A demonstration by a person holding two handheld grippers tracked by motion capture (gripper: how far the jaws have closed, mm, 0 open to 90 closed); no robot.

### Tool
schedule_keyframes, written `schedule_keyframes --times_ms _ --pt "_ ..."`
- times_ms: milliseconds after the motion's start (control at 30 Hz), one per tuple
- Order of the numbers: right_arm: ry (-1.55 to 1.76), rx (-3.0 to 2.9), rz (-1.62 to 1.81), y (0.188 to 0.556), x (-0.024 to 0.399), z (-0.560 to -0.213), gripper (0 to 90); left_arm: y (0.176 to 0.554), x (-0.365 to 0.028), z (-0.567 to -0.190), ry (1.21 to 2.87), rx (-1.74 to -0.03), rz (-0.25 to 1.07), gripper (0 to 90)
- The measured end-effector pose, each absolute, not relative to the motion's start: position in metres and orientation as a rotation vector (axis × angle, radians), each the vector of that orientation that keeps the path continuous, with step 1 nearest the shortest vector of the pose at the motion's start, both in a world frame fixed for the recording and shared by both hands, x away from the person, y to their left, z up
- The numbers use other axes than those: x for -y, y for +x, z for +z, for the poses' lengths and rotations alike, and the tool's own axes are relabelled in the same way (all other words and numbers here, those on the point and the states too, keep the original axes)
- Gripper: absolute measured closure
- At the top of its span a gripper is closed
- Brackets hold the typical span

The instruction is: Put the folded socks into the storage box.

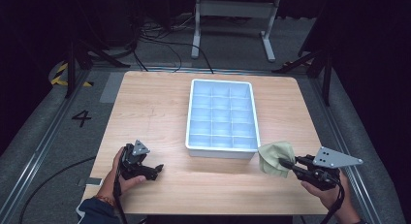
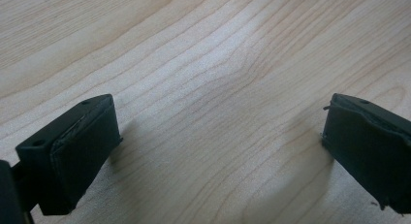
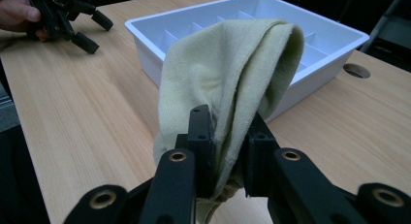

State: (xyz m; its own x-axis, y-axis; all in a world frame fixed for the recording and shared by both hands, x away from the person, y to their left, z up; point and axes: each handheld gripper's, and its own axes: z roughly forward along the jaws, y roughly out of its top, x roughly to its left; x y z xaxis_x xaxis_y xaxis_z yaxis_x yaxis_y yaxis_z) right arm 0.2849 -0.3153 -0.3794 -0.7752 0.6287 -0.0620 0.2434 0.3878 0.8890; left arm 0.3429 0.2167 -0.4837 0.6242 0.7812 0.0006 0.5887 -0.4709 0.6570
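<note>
Pinching a fold of the pale green cloth (image 3: 228, 83), the right gripper (image 1: 287, 164) holds it at lower right, beside the white divided tray (image 1: 220, 151), probably for cleaning, while the left gripper (image 1: 154, 170) rests released at lower left.

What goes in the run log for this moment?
right hand-held gripper: shut on cloth | left hand-held gripper: open on table | tray: empty
</note>
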Motion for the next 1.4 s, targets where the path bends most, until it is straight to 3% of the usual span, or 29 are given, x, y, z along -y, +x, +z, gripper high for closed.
schedule_keyframes --times_ms 700,1400 --pt "0.653 -2.247 1.275 0.332 0.286 -0.339 77.9 0.342 -0.217 -0.483 2.222 -1.075 0.401 0.3" --pt "0.69 -2.307 1.139 0.394 0.257 -0.35 77.9 0.343 -0.217 -0.483 2.223 -1.072 0.403 0.3"
